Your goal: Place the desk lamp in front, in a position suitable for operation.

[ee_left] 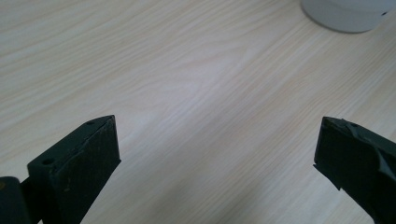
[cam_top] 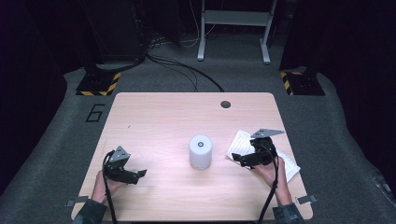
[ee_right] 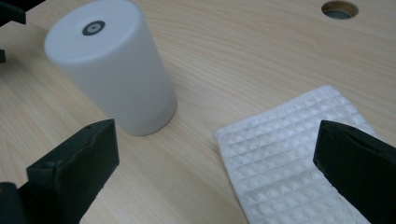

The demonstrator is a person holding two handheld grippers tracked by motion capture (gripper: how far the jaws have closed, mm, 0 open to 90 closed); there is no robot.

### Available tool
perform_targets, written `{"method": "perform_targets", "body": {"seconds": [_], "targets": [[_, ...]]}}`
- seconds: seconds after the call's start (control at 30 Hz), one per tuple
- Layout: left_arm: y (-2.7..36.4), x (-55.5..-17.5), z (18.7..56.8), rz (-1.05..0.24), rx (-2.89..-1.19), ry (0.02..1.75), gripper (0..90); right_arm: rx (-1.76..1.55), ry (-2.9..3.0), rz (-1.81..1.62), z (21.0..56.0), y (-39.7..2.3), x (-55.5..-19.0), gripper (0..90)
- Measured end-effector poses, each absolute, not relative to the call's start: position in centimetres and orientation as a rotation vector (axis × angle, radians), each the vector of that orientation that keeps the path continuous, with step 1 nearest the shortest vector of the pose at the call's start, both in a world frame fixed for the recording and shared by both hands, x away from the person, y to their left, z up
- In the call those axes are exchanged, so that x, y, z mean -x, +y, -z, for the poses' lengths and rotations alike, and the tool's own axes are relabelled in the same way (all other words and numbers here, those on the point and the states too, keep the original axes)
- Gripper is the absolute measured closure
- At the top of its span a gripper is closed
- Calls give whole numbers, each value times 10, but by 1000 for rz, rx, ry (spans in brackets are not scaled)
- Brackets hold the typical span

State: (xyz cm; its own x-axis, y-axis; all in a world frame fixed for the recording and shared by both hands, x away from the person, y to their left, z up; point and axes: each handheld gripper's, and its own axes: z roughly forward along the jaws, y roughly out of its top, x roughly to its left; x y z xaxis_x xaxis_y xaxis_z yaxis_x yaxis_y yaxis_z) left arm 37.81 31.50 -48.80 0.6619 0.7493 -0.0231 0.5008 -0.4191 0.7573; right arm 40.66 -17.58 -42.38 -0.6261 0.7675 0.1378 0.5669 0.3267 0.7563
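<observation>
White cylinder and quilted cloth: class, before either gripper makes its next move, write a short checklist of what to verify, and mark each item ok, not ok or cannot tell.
1. White cylinder stands upright on the table: ok.
2. Left gripper open, nothing between its fingers: ok.
3. Right gripper open, nothing held: ok.
4. White cloth lies flat beside the cylinder, not touching it: ok.
5. Right gripper is above the cloth: ok; whether it touches the cloth: cannot tell.
6. Bare wood between left gripper and cylinder: ok.
</observation>
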Motion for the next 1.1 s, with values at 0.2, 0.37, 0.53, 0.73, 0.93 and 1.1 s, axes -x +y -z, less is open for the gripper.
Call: {"method": "perform_targets", "body": {"seconds": [0.2, 0.37, 0.53, 0.73, 0.93, 1.1], "targets": [[289, -386, 478, -379, -2106, 897, 0, -1249, 2343, -1141, 431, -193, -405, 4], [266, -392, 471, -360, -2121, 846, 0, -1282, 2349, -1054, 435, -204, -404, 0], [244, -396, 464, -349, -2126, 794, 0, -1312, 2323, -997, 439, -213, -402, 0], [219, -403, 460, -335, -2129, 740, 2, -1371, 2292, -955, 446, -222, -402, 7], [199, -408, 462, -311, -2139, 709, 3, -1421, 2269, -935, 450, -233, -402, 10], [188, -413, 460, -296, -2162, 677, 4, -1436, 2256, -906, 452, -239, -403, 14]]}}
